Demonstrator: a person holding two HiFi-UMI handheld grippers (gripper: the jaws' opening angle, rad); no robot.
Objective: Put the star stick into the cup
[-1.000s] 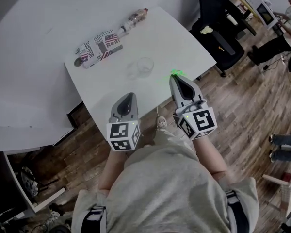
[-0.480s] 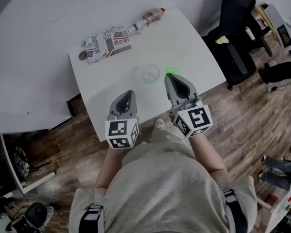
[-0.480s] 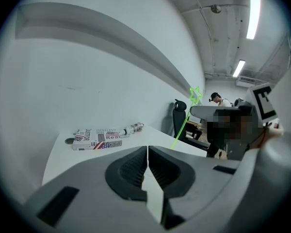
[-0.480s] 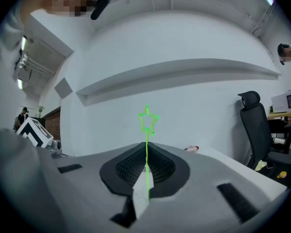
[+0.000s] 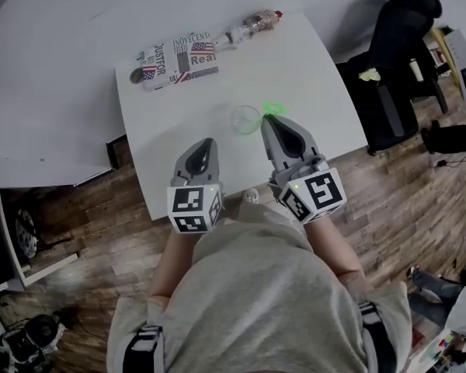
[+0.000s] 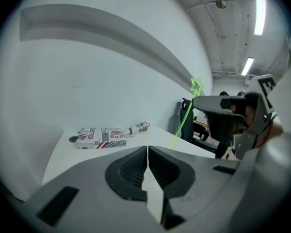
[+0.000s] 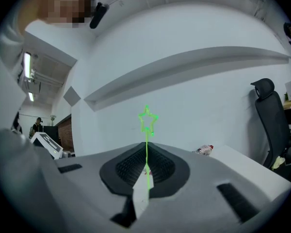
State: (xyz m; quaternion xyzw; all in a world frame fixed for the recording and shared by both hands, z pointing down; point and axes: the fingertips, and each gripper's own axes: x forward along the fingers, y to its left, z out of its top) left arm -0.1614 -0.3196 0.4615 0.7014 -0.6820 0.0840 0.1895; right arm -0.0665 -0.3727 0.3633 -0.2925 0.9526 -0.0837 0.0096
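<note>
The right gripper (image 7: pixel 146 155) has its jaws pressed together on the thin green shaft of the star stick (image 7: pixel 147 120), which stands upright out of the jaws with its star outline at the top, in the middle of the right gripper view. In the head view the star stick (image 5: pixel 275 109) shows as a green glow at the tip of the right gripper (image 5: pixel 273 120), just right of the clear cup (image 5: pixel 245 118) and not inside it. The cup stands upright near the centre of the white tabletop (image 5: pixel 311 68). The left gripper (image 6: pixel 147 152) has its jaws pressed together with nothing between them; in the head view the left gripper (image 5: pixel 205 144) sits lower left of the cup, over the tabletop's near part and apart from the cup. At the upper left of the tabletop lies a newspaper-print packet (image 5: pixel 179 61), and a small bottle (image 5: pixel 258 24) lies on its side just beyond the packet's right end. A black office chair (image 5: pixel 396 61) stands on the wooden floor (image 5: pixel 419 208) at the right of the frame.
</note>
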